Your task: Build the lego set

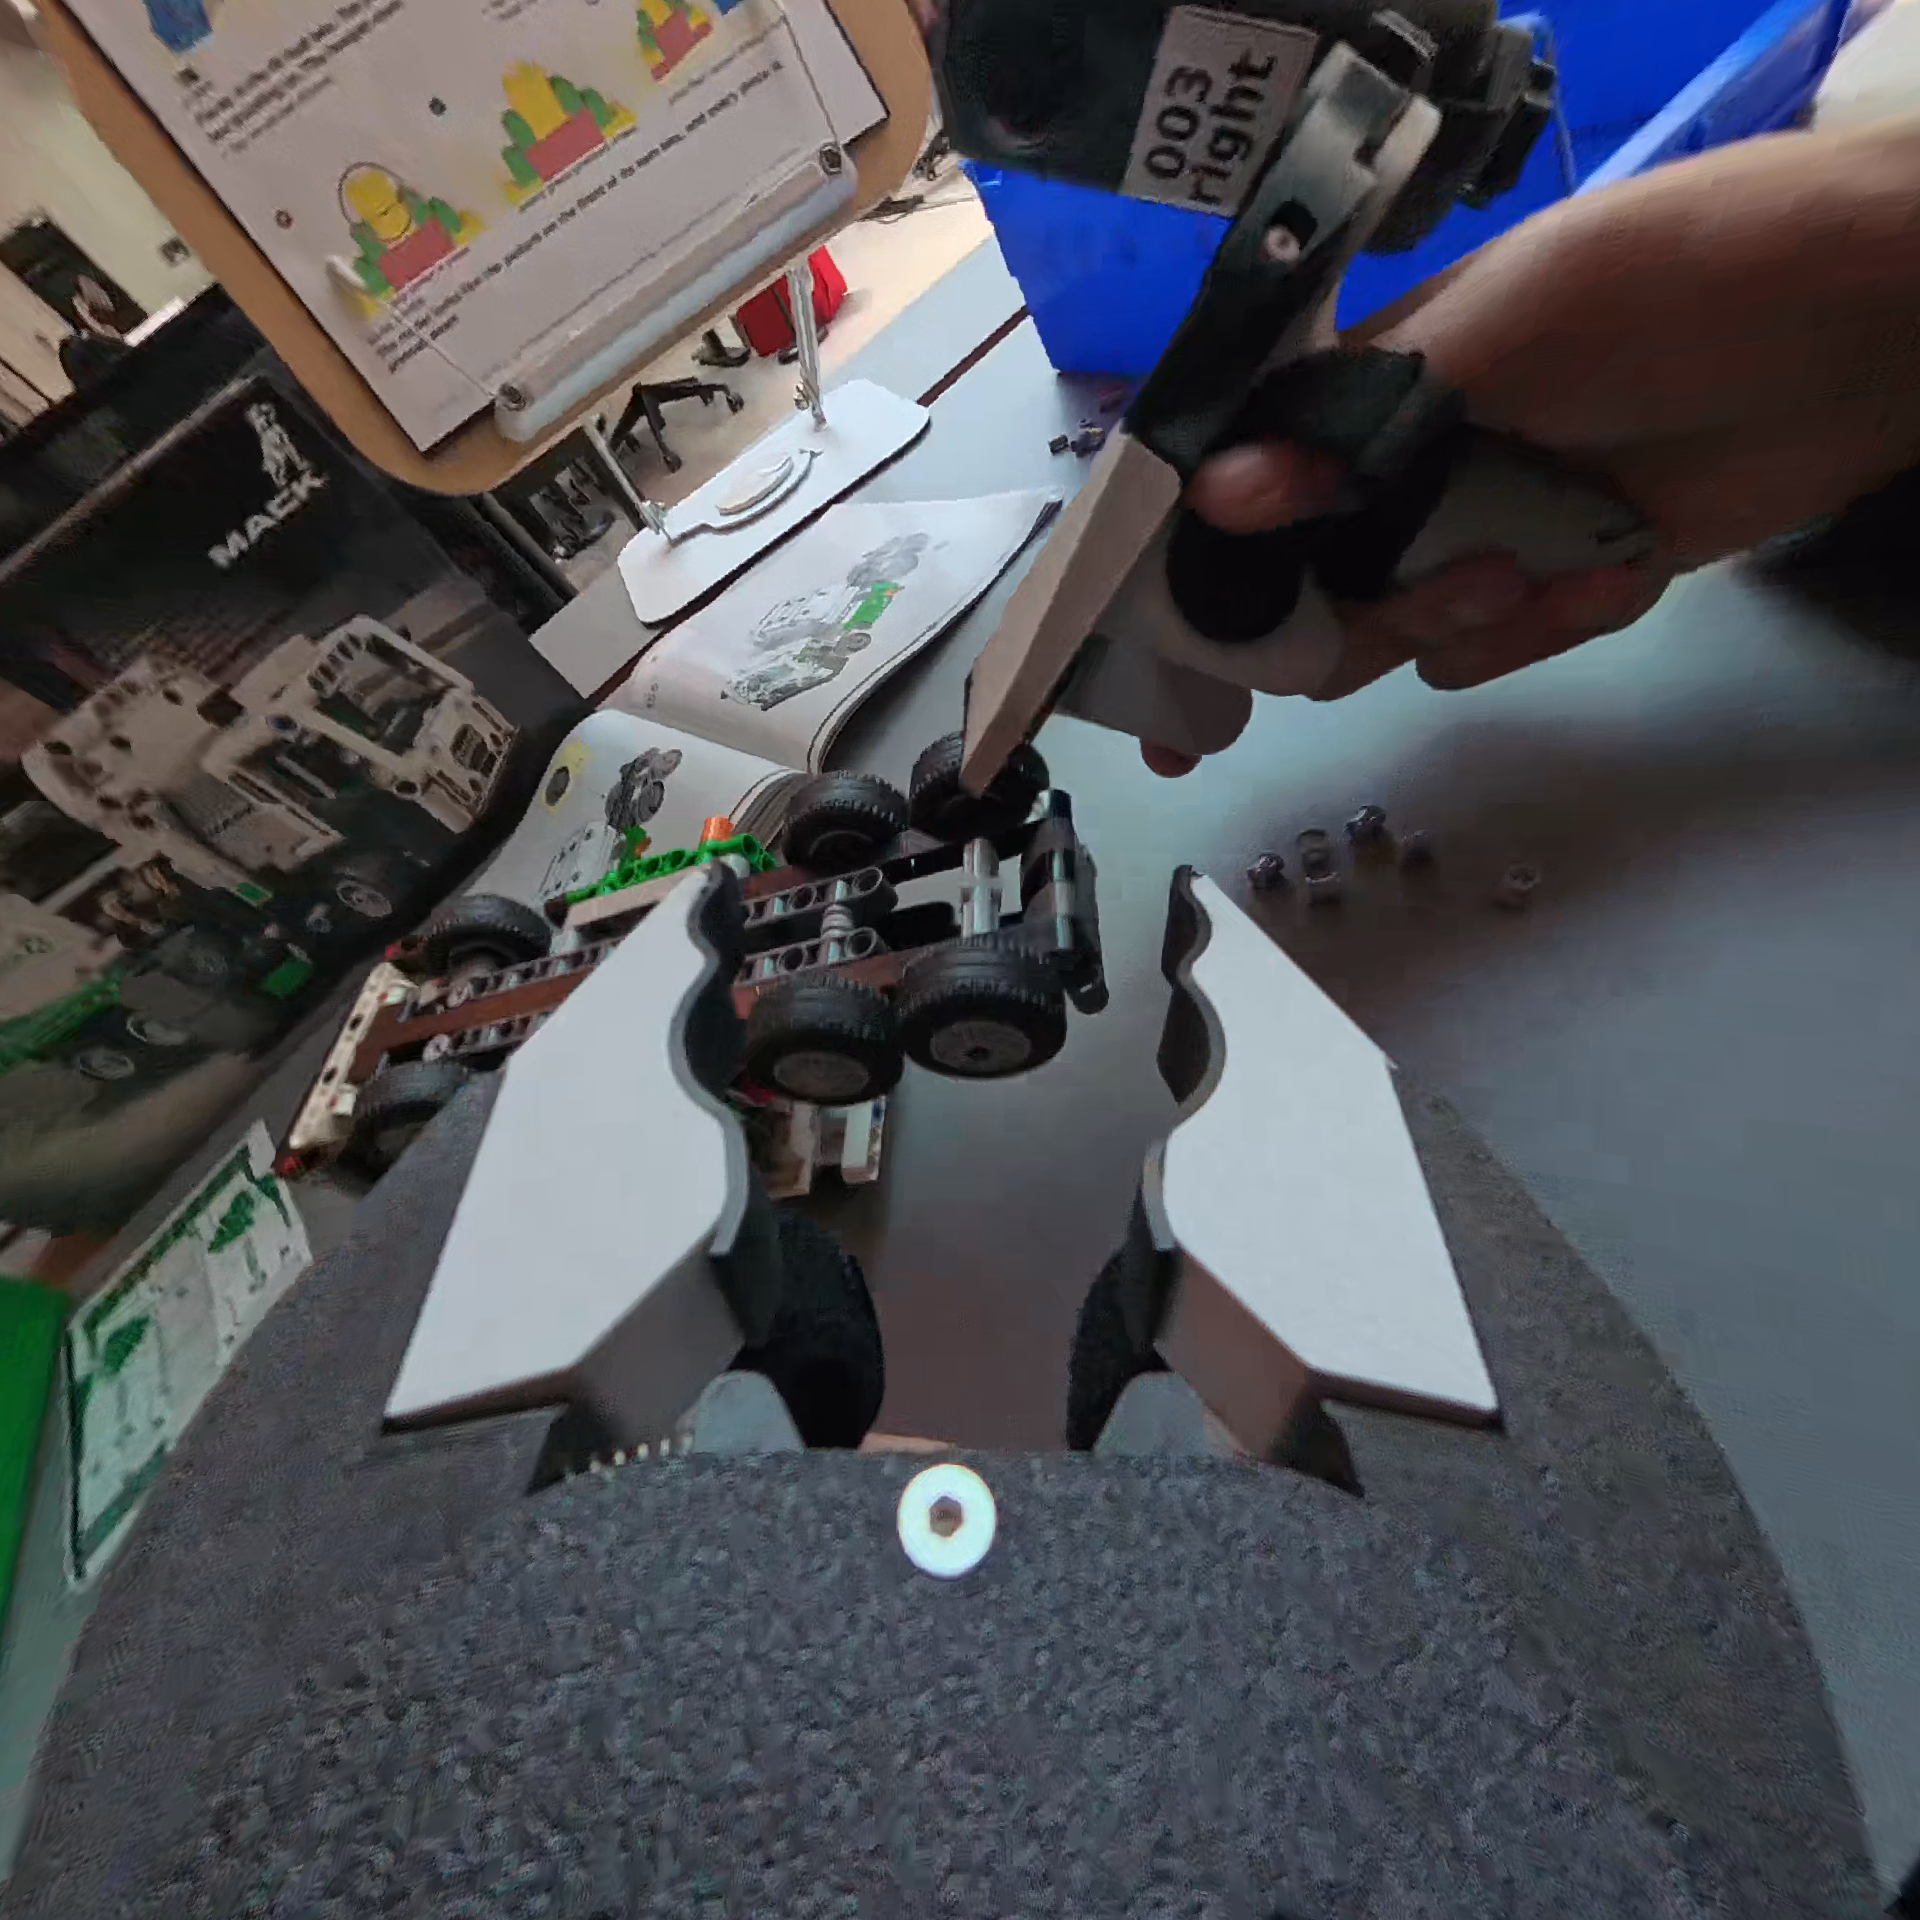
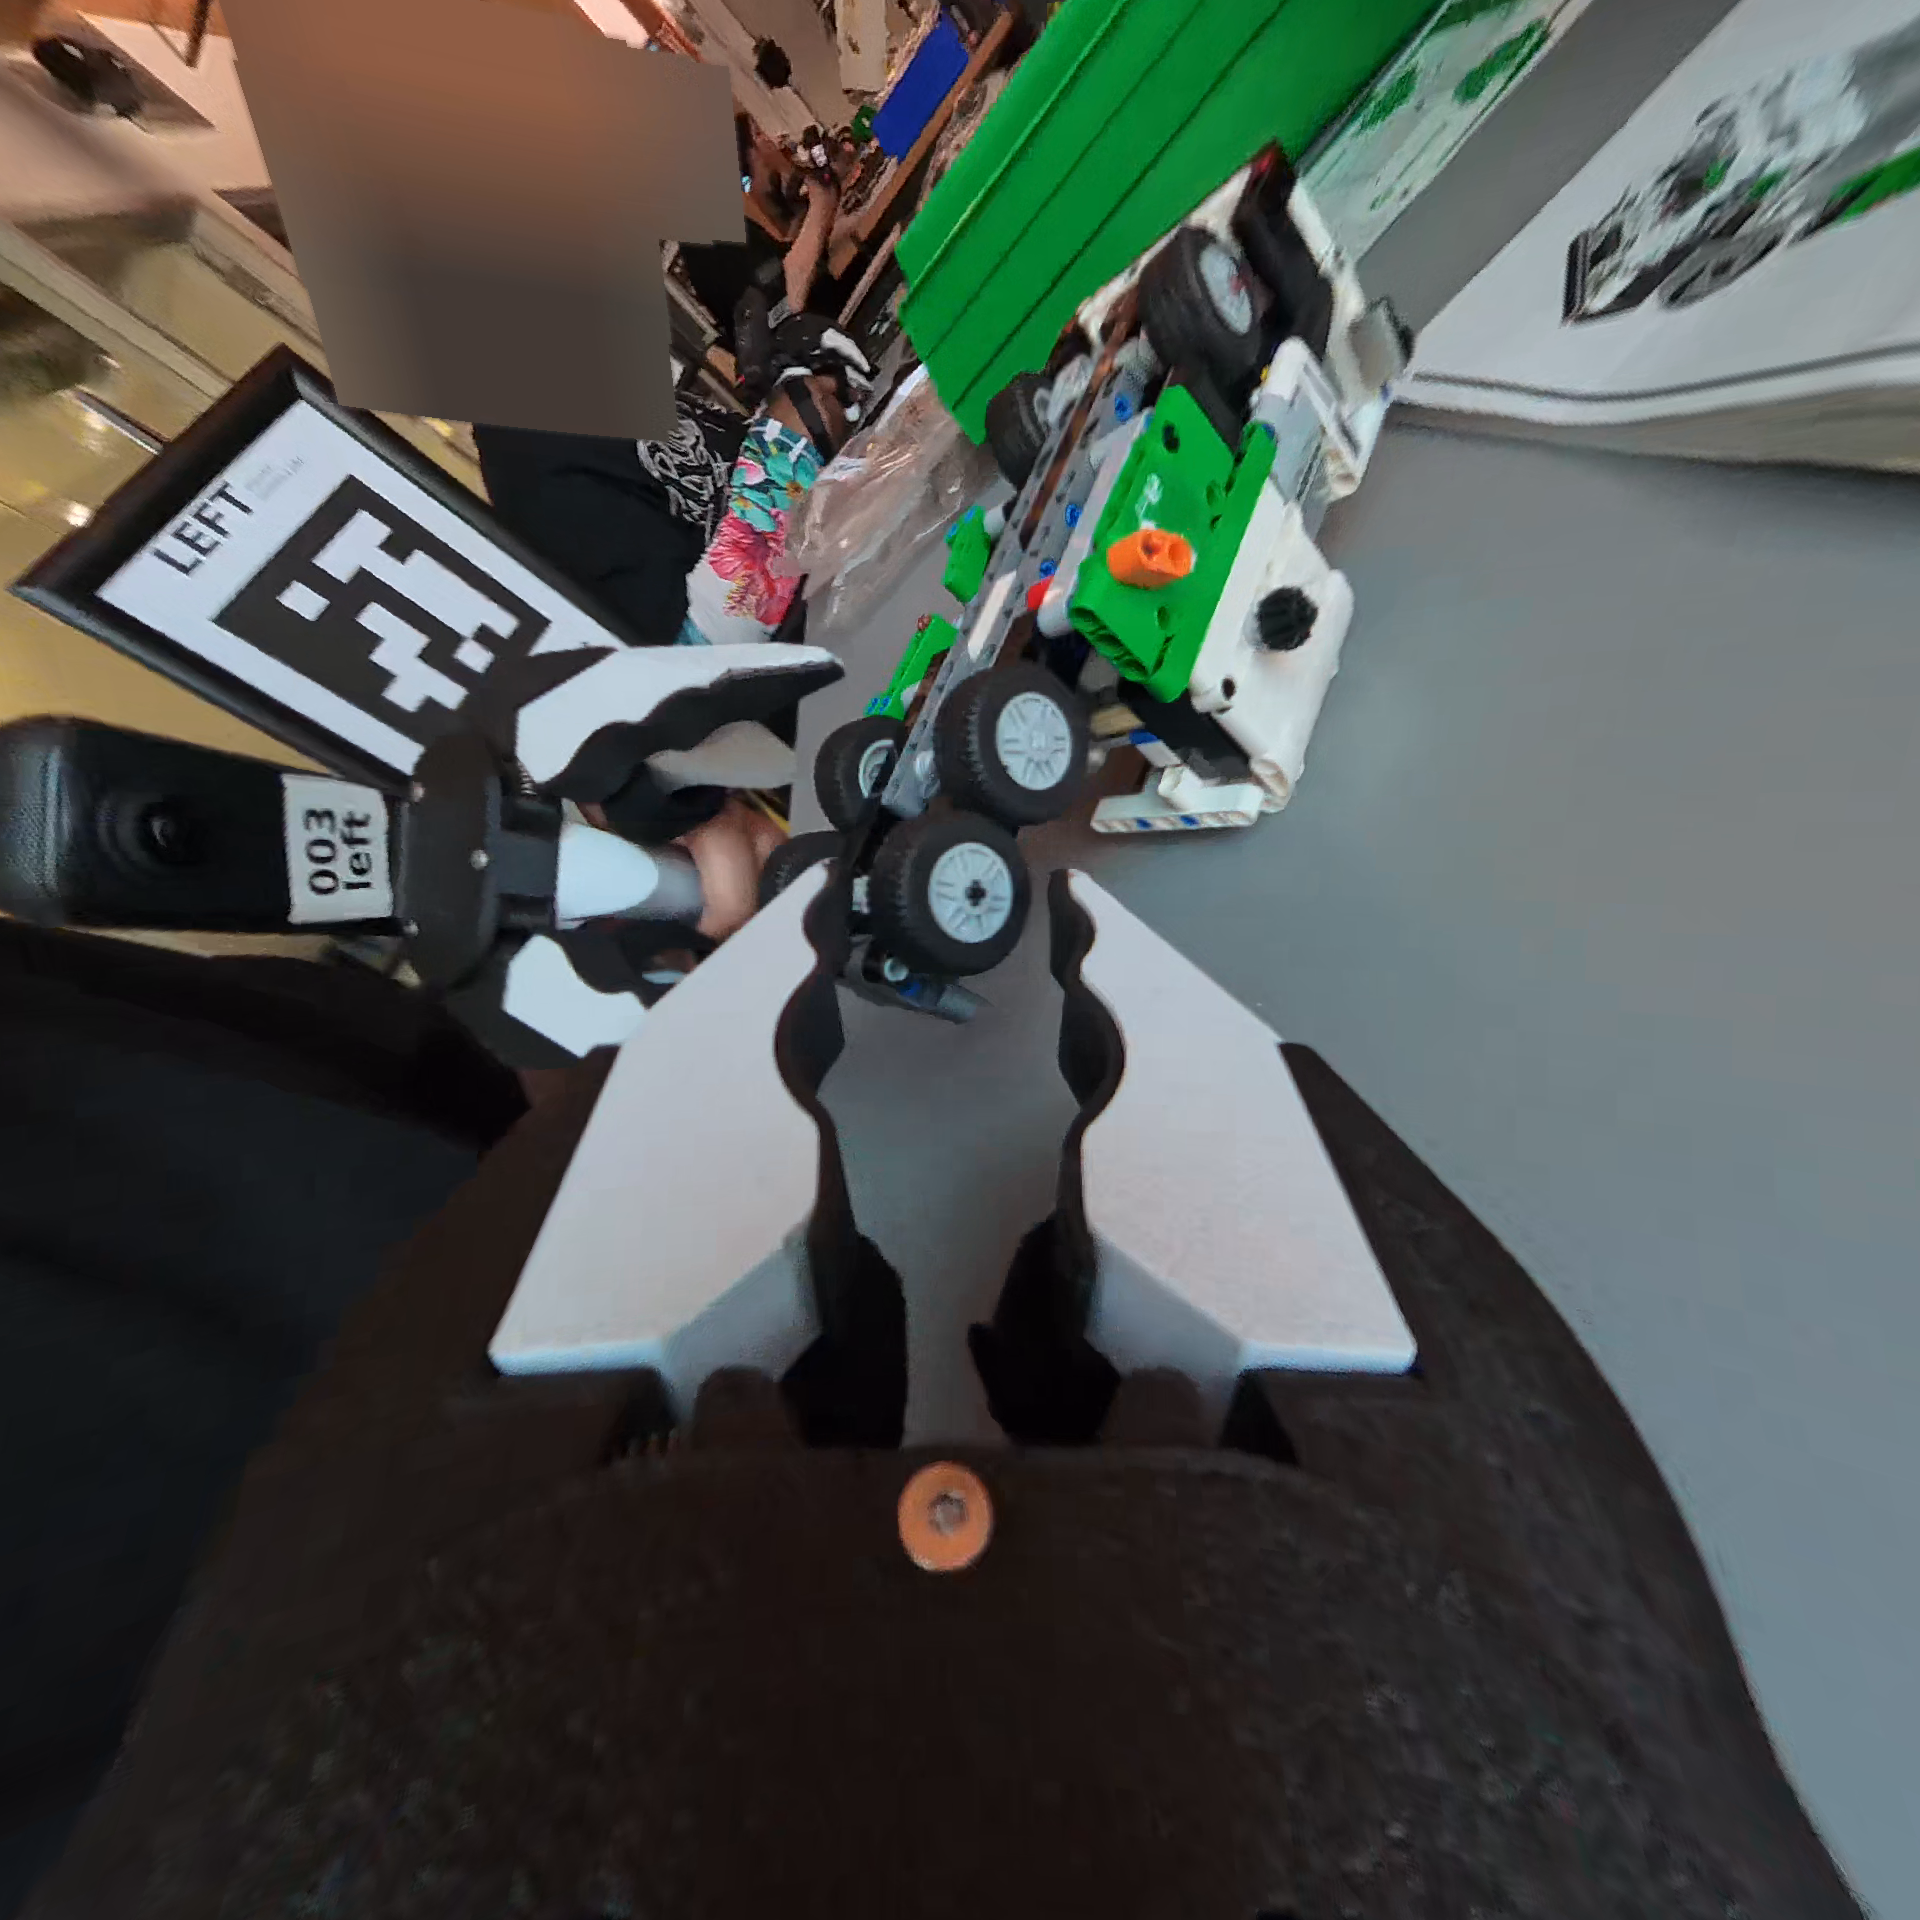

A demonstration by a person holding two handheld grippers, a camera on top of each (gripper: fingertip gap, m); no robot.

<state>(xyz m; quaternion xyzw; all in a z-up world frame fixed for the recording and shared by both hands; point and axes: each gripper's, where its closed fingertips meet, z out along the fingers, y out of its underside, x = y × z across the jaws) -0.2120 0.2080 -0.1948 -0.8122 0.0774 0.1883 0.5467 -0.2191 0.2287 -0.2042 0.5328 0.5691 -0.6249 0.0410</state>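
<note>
A part-built lego truck (image 1: pixel 831 914) with a white cab, green parts and black wheels lies on the grey table, cab end down and rear end tilted up; it also shows in the right wrist view (image 2: pixel 1143 561). My left gripper (image 1: pixel 948 904) is open and empty, its left finger in front of the chassis. My right gripper (image 2: pixel 940 888) has its fingertips closed around a rear wheel (image 2: pixel 966 894). In the left wrist view the right gripper (image 1: pixel 977 774), held by a hand, reaches down onto that far rear wheel. The left gripper (image 2: pixel 727 821) shows open beside the truck.
An open instruction booklet (image 1: pixel 862 603) and the set's box (image 1: pixel 260 675) lie behind the truck. A blue bin (image 1: pixel 1143 260) stands at the back right. Small loose parts (image 1: pixel 1351 852) lie to the right. A large green piece (image 2: pixel 1091 177) and a plastic bag (image 2: pixel 883 499) lie beyond the cab. Left and right tips are no more than a few centimetres apart. About 35 cm separates my left fingertips from the large green piece (image 2: pixel 1091 177).
</note>
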